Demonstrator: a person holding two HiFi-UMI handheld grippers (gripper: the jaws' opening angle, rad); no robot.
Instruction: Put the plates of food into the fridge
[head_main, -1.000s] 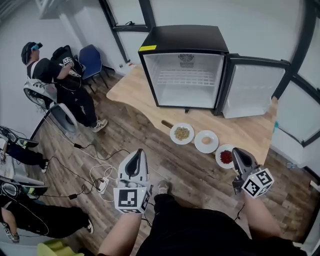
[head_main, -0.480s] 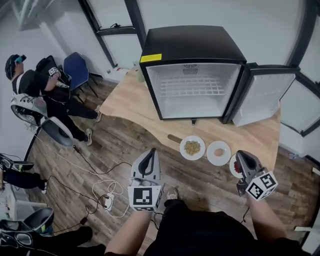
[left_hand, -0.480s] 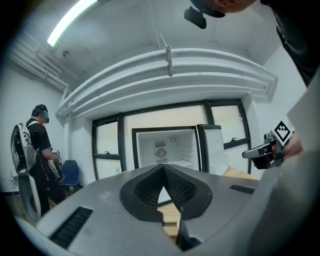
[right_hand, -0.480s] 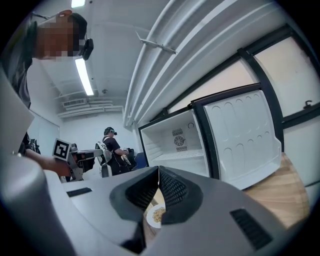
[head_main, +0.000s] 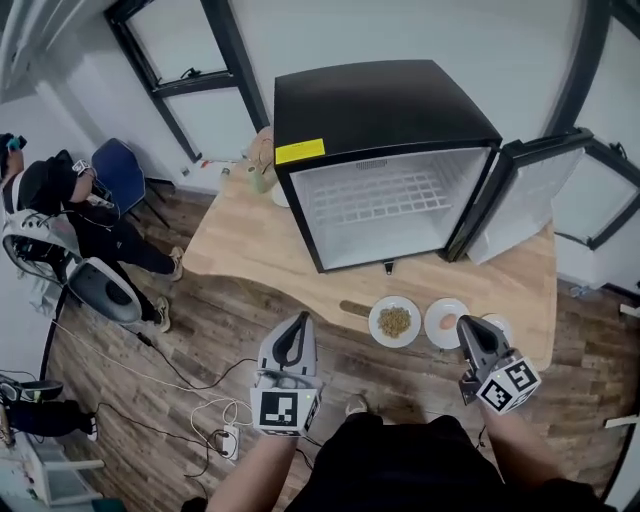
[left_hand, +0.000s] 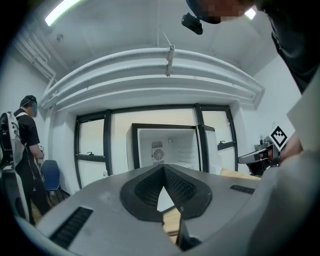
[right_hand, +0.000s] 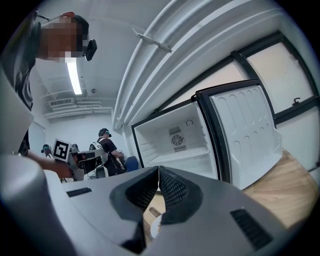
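Observation:
A black mini fridge (head_main: 385, 160) stands on the wooden table (head_main: 250, 250) with its door (head_main: 530, 195) swung open to the right and its white inside empty. In front of it lie three white plates: one with greenish food (head_main: 394, 321), one with a pale round piece (head_main: 444, 322), and a third (head_main: 499, 323) mostly hidden behind my right gripper (head_main: 465, 326). That gripper is shut and empty, hanging over the table's front edge. My left gripper (head_main: 298, 320) is shut and empty too, over the floor short of the table. Both gripper views face the fridge (left_hand: 167, 147) (right_hand: 182, 137).
A brown flat piece (head_main: 352, 309) lies left of the plates. Small objects (head_main: 262, 160) stand beside the fridge's left wall. A seated person (head_main: 60, 200), a blue chair (head_main: 120, 170) and floor cables (head_main: 215, 415) are at the left.
The fridge and table have come closer and more central in the head view. Both grippers have advanced toward the table; the right one now covers most of the third plate.

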